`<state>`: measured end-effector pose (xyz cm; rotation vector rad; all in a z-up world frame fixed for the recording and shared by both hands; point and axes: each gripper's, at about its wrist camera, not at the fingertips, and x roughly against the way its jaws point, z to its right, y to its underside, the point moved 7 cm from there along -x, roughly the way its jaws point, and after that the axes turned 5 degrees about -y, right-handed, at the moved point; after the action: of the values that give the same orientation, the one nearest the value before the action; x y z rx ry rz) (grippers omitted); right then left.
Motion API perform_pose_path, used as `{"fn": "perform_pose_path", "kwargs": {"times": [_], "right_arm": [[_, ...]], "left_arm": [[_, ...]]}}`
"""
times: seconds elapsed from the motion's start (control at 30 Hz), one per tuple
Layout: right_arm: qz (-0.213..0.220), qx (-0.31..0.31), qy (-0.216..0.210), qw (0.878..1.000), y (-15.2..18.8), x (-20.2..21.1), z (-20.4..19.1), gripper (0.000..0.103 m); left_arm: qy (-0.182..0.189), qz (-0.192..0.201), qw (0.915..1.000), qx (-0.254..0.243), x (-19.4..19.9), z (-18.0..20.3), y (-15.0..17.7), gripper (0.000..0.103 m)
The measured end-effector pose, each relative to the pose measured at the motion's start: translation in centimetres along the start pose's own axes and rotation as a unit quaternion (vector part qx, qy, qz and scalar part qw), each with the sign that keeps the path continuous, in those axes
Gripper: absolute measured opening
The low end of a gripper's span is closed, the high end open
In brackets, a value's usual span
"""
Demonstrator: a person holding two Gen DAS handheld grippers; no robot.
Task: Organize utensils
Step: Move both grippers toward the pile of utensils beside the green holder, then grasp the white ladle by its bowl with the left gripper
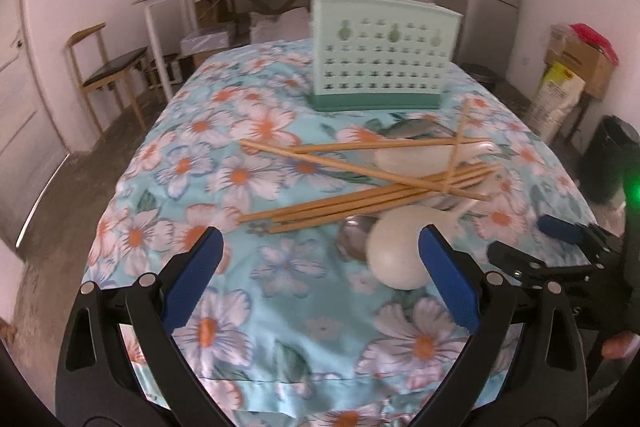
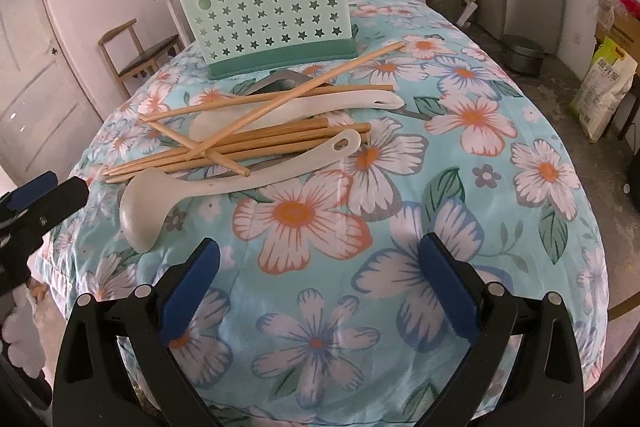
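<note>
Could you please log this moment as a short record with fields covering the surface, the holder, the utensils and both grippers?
surface: floral tablecloth
holder: mint utensil holder upright at the far end, nothing visible inside
chopsticks: wooden chopsticks in a crossed heap before the holder
ladles: near white ladle beside the heap; second white ladle under chopsticks
left gripper: jaws open, empty
right gripper: jaws open, empty
</note>
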<state>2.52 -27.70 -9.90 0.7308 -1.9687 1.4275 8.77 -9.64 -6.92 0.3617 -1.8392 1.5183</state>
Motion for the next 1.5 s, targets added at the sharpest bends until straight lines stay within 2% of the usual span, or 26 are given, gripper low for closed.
{"fn": "perform_pose_path", "kwargs": {"times": [0.1,0.17,0.47,0.77,0.87,1.0,1.1,1.17,1.23,1.37,1.5], "right_arm": [[0.001,-0.002,-0.007,1.000,0.0,0.1,0.1,0.097],[0.003,-0.004,-0.013,1.000,0.0,0.1,0.1,0.097],[0.006,-0.011,-0.025,1.000,-0.1,0.2,0.3,0.097],[0.006,-0.011,-0.022,1.000,-0.1,0.2,0.3,0.097],[0.005,-0.012,-0.020,1.000,-0.1,0.1,0.3,0.097],[0.003,-0.009,-0.015,1.000,-0.1,0.1,0.3,0.097],[0.002,-0.008,-0.010,1.000,0.0,0.0,0.3,0.097],[0.001,-0.008,-0.008,1.000,-0.1,-0.1,0.3,0.097],[0.000,-0.007,-0.005,1.000,-0.1,-0.1,0.2,0.097],[0.000,-0.007,-0.002,1.000,-0.1,-0.1,0.1,0.097],[0.000,-0.005,0.000,1.000,-0.1,-0.2,0.2,0.097]], "left_arm": [[0.018,-0.003,0.9998,-0.010,0.1,1.0,0.1,0.091],[0.033,-0.009,0.9994,-0.011,0.0,1.4,0.3,0.080],[0.078,-0.033,0.9964,0.000,-0.4,1.9,1.2,0.067],[0.134,-0.060,0.9882,0.045,-0.7,1.3,2.3,0.052],[0.165,-0.076,0.9805,0.075,-1.0,1.0,2.8,0.049],[0.217,-0.104,0.9601,0.143,-2.1,0.2,3.5,0.046],[0.259,-0.120,0.9360,0.206,-3.1,-0.5,4.0,0.044],[0.292,-0.126,0.9162,0.244,-3.6,-0.8,3.9,0.044],[0.309,-0.128,0.9022,0.273,-4.1,-1.1,3.7,0.044],[0.313,-0.124,0.9048,0.260,-4.1,-0.5,3.2,0.044],[0.329,-0.124,0.8981,0.264,-4.7,0.2,2.7,0.044]]}}
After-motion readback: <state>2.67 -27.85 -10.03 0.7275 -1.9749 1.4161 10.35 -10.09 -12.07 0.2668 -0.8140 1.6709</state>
